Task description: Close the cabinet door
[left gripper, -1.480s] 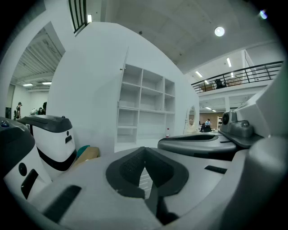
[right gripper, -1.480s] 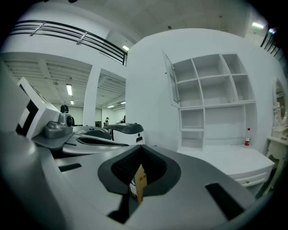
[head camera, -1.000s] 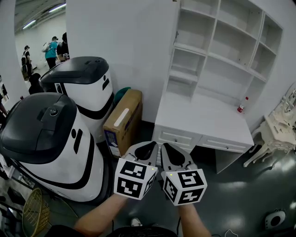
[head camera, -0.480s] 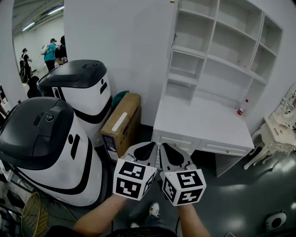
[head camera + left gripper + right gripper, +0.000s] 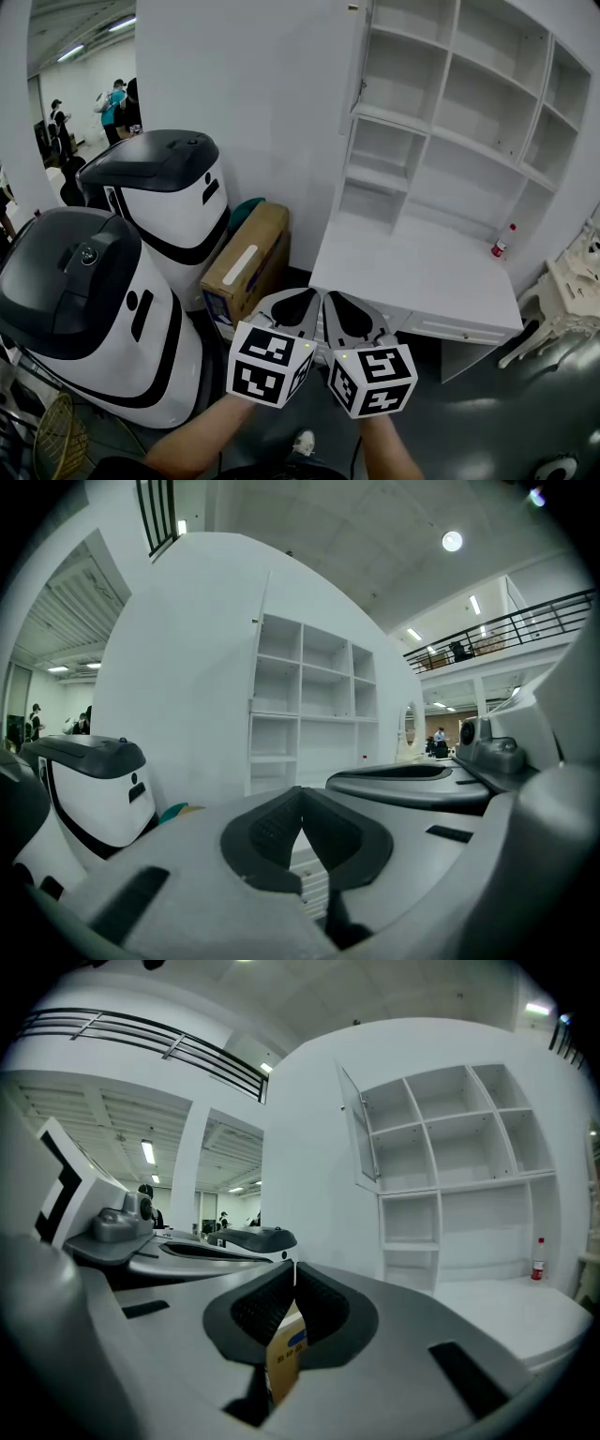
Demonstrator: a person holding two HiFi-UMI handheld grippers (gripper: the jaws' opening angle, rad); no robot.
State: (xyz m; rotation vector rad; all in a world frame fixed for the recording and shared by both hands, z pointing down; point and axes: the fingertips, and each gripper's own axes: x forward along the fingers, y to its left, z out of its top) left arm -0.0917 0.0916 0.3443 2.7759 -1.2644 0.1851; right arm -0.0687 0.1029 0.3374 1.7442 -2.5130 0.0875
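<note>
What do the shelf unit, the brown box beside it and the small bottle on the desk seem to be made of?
Shelf unit: probably painted wood or board; flat matte white panels.
Box: cardboard; dull brown faces, pale tape strip.
Bottle: likely plastic, red cap; too small to be sure.

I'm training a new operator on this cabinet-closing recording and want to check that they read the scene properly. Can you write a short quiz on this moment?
1. True or false: the cabinet door is already closed against the shelves.
2. What stands on the white desk? A) a red-capped bottle B) a mug C) a lamp
3. Fill in: the left tongs and the right tongs each have their jaws ____, with nothing gripped.

Key: 1 false, the door hangs open; 2 A; 3 together.
</note>
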